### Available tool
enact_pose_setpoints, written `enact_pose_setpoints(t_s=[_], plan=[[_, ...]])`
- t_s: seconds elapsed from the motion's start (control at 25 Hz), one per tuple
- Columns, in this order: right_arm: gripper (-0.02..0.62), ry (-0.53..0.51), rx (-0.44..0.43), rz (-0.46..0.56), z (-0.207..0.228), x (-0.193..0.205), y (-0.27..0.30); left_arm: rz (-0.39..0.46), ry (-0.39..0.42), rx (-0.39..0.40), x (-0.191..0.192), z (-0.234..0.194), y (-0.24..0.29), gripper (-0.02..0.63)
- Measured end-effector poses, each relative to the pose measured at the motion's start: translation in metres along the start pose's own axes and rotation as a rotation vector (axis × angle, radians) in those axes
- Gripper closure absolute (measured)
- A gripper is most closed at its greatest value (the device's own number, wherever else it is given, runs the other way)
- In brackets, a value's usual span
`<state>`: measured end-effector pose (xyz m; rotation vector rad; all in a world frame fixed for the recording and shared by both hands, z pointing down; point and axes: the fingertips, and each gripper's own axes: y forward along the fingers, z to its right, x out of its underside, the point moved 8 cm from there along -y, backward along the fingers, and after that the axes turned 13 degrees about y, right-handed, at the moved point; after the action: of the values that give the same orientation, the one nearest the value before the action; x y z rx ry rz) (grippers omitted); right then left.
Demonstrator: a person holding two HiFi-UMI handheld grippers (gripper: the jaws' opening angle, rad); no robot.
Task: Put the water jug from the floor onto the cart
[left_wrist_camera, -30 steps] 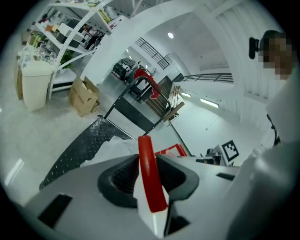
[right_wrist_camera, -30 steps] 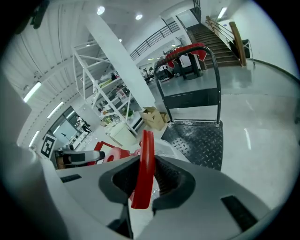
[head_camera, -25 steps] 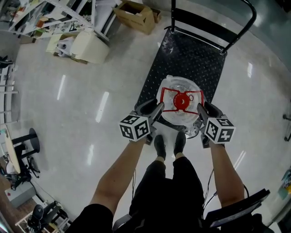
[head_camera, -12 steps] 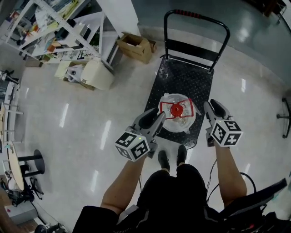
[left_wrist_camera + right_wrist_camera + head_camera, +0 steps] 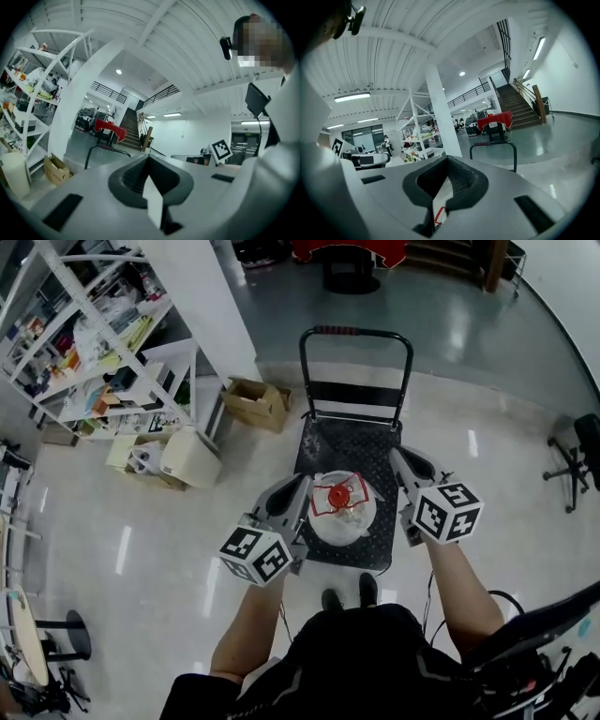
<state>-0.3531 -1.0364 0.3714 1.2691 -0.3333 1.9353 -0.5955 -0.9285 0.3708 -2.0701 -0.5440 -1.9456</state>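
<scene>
The water jug (image 5: 342, 507), clear with a red cap and a red carry frame, stands upright on the near end of the black cart deck (image 5: 347, 442). My left gripper (image 5: 298, 486) hangs above the jug's left side, shut with nothing in it. My right gripper (image 5: 398, 457) hangs above its right side; its jaws have just been closing and hold nothing. In the left gripper view the left gripper (image 5: 149, 159) points out across the hall. In the right gripper view the right gripper (image 5: 449, 161) does the same, and a scrap of red shows through the slit below its jaws.
The cart handle (image 5: 356, 332) rises at the far end. A cardboard box (image 5: 253, 401), a beige bin (image 5: 192, 457) and white shelving (image 5: 103, 343) stand left of the cart beside a white pillar (image 5: 197, 296). An office chair base (image 5: 577, 451) is at the right. The person's feet (image 5: 347, 594) are at the cart's near edge.
Both grippers have left the jug's sides and risen, and their jaws have closed. The head camera has risen too, so more of the hall shows. The jug stays on the cart.
</scene>
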Motion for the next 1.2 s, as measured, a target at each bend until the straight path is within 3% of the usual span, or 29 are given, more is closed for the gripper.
enact_pose_setpoints(t_s=[0.24, 0.64, 0.84, 1.2], plan=[[0.592, -0.026, 0.024, -0.034, -0.018, 0.011, -0.028, -0.003, 0.067, 0.053, -0.008, 0.021, -0.017, 0.604], [0.592, 0.0, 0.095, -0.016, -0.018, 0.037, -0.108, -0.067, 0.04, 0.142, 0.023, 0.07, -0.035, 0.604], [0.592, -0.006, 0.06, 0.015, -0.006, 0.038, -0.157, -0.085, 0.066, 0.117, 0.026, 0.119, -0.039, 0.605], [0.592, -0.041, -0.022, 0.0, 0.022, 0.045, -0.276, -0.105, 0.063, 0.051, 0.032, 0.244, -0.06, 0.604]])
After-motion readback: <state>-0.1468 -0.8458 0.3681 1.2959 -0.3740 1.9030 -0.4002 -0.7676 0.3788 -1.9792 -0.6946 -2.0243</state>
